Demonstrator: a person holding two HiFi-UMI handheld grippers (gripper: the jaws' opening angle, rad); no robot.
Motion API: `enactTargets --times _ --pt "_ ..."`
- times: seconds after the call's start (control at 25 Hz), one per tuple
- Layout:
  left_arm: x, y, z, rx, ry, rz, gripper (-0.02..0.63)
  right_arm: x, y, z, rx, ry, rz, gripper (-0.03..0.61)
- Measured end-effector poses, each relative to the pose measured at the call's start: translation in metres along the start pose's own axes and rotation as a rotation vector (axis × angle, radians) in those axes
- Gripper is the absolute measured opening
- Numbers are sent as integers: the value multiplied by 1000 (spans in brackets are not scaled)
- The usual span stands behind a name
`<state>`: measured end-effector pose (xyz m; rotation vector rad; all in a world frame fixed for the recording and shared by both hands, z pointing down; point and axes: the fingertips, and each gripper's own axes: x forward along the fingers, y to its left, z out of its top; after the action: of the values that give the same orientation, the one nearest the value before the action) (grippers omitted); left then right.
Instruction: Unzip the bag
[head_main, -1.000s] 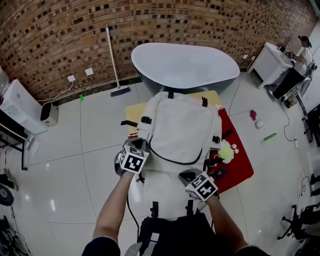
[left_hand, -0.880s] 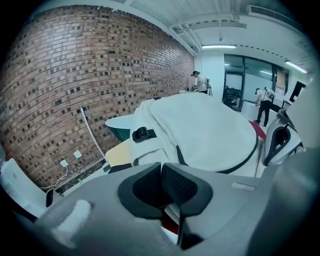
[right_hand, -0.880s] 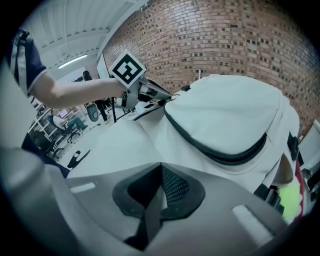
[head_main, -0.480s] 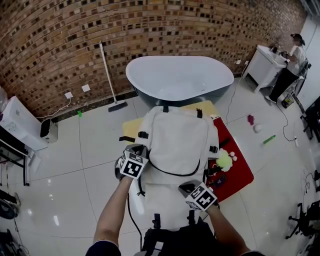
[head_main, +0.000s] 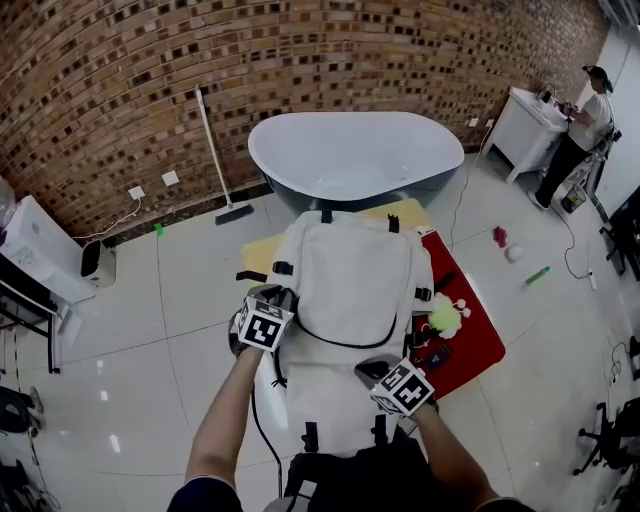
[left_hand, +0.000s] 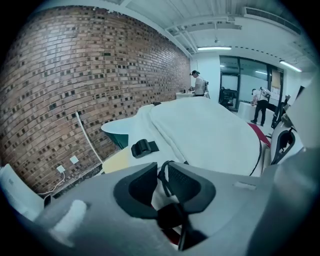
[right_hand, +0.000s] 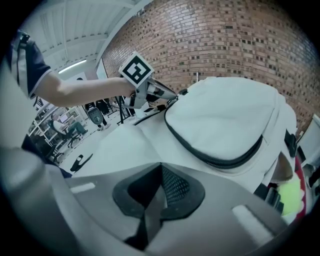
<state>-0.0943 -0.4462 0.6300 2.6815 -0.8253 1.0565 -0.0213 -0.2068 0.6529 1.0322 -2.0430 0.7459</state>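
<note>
The white bag (head_main: 350, 285) lies flat on a red and yellow mat (head_main: 478, 335) on the floor in front of the bathtub (head_main: 350, 150). At the bag's left edge, my left gripper (left_hand: 161, 172) has just been spreading its jaws, with the black zipper cord (left_hand: 163, 181) loose between them. My right gripper (right_hand: 161, 167), at the bag's near end, has its jaws pressed together on the bag's white fabric.

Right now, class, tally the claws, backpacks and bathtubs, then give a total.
claws: 2, the left claw, just opening with the black cord between its jaws, and the right claw
backpack: 1
bathtub: 1
total: 4
</note>
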Motion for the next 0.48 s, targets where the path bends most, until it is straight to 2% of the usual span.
enactTargets --times 0.08,0.24,0.48 --pt "-8 5 -3 -35 0 33 91 -6 -3 8 1 -37 -4 3" --pt "-29 3 -3 -100 -33 78 94 -25 -10 27 -19 -123 -5 3" --pt "-79 -25 26 -197 -127 107 89 -67 -24 75 -71 -319 -43 5"
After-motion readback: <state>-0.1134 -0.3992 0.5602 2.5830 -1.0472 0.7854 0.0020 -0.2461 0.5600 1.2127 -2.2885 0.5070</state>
